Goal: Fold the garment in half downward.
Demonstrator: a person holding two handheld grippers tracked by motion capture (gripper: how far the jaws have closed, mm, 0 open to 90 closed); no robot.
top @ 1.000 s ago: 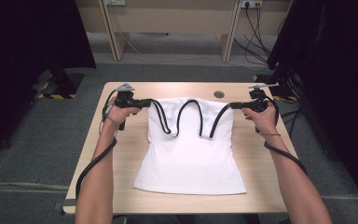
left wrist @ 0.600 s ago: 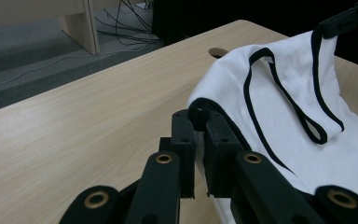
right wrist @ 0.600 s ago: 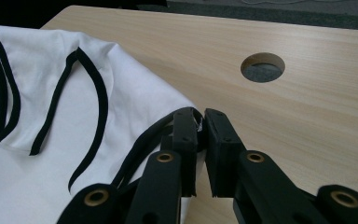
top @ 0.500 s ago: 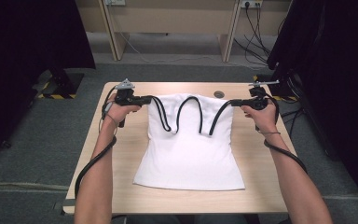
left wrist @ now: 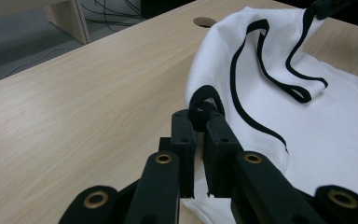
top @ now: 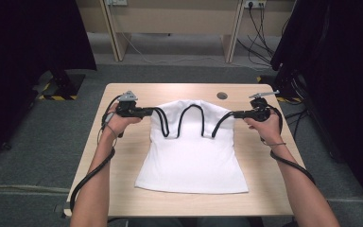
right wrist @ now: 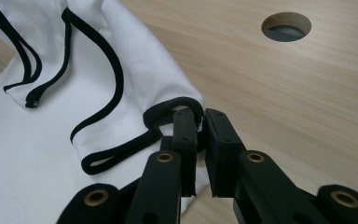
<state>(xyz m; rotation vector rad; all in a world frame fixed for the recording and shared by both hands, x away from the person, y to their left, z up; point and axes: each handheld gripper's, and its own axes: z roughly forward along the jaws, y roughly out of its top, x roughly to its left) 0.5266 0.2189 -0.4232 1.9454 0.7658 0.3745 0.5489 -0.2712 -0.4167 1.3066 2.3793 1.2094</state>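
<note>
item: white tank top [top: 194, 161] with black trim, lying flat on the wooden table [top: 123, 179], its hem toward the person and its strap end lifting off the surface toward the far edge. left gripper [top: 147, 112] is clamping the top's left shoulder strap [left wrist: 205, 95] between closed jaws, while right gripper [top: 236, 114] is pinching the right shoulder strap [right wrist: 175, 108] likewise, the two grippers sitting well apart. a round cable hole [top: 222, 95] is showing in the table just beyond the garment.
</note>
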